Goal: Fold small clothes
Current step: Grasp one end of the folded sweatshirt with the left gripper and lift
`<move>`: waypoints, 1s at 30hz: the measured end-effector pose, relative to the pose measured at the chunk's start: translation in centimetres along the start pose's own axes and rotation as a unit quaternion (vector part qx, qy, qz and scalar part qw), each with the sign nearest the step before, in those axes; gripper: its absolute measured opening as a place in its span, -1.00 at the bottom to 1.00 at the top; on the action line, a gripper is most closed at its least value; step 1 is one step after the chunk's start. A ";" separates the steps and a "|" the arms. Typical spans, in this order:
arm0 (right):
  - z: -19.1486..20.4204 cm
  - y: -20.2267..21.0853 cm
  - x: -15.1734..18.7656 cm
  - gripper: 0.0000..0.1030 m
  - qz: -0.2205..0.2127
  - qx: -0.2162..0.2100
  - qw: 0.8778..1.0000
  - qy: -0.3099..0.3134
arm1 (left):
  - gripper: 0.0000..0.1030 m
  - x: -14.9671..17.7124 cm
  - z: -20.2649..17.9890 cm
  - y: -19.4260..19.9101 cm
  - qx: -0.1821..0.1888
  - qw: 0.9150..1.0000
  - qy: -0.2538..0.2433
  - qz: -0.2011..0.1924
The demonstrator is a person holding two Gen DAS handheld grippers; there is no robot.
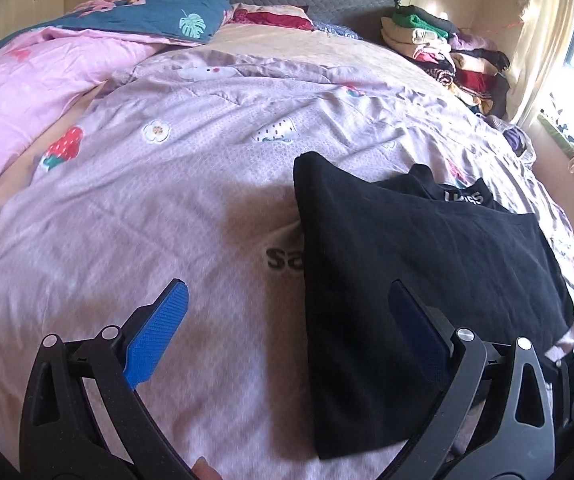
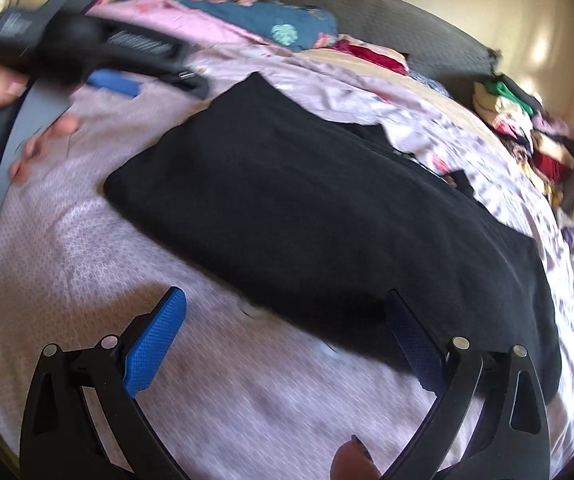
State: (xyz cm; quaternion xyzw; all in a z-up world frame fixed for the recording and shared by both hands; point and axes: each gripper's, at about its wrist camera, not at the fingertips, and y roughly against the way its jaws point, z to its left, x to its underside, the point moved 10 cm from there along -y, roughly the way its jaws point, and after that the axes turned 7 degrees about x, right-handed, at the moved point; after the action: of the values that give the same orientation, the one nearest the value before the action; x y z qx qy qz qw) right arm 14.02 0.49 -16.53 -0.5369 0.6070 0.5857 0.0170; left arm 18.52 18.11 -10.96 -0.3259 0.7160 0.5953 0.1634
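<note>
The left gripper (image 1: 287,328) and right gripper (image 2: 287,336) both gape wide, holding nothing. A folded black garment (image 2: 307,208) lies flat on the lilac bedspread (image 1: 147,208)

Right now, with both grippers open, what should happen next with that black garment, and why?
Probably close the left gripper on the near left corner of the black garment to start another fold. Both the left and the right gripper are open and empty, and the garment lies flat on the quilt.

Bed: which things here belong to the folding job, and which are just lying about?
Job: black garment, left gripper, right gripper, both open.
Lying about: stack of folded clothes, pink quilt, teal blanket, lilac bedspread.
</note>
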 end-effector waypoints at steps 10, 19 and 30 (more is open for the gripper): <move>1.0 -3.4 -2.7 0.91 0.000 0.031 0.999 0.033 | 0.82 -0.3 0.4 -3.7 0.000 1.000 0.004 0.031; -1.1 -3.7 -5.2 0.89 -0.053 0.058 0.997 0.019 | 0.82 -0.7 -0.2 -5.9 0.029 0.998 0.027 0.052; -3.9 2.1 -6.4 -0.81 -0.145 0.024 0.988 -0.041 | 0.81 -1.9 -3.1 -6.7 0.082 0.992 0.063 0.068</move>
State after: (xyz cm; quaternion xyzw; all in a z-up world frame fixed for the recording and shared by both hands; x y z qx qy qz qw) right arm 17.62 1.12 -9.71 -0.5940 0.5355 0.5840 0.1392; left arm 24.83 15.15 -14.03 -0.2989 0.7916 0.5228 0.1036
